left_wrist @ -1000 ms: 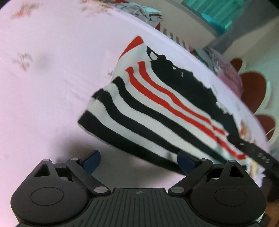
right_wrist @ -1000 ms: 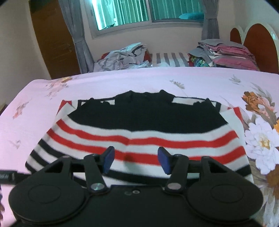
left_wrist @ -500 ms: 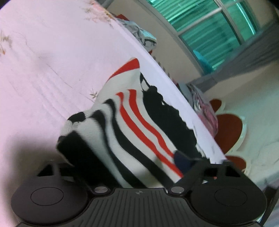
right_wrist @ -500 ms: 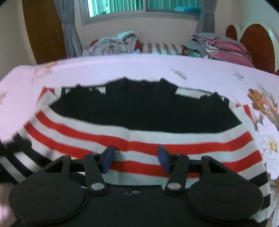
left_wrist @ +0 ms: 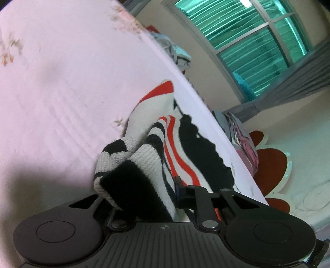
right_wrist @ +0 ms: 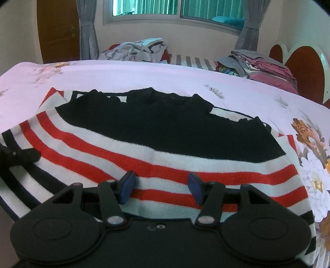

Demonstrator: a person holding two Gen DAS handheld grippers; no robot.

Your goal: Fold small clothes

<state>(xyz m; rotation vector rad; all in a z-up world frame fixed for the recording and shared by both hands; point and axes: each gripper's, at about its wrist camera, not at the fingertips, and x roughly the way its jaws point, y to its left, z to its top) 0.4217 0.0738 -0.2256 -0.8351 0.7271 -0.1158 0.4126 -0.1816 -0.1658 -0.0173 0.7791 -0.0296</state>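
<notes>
Your left claw is closing, and a bunched corner of the striped sweater fills the gap between its jaws. Your right claw hangs open just above the sweater's near hem. The sweater spreads out ahead on the pink bedsheet, with bare sheet beyond its far edge.

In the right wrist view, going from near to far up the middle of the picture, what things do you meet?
Right hand-held gripper → striped sweater → pink bedsheet → pile of crumpled clothes → window.
</notes>
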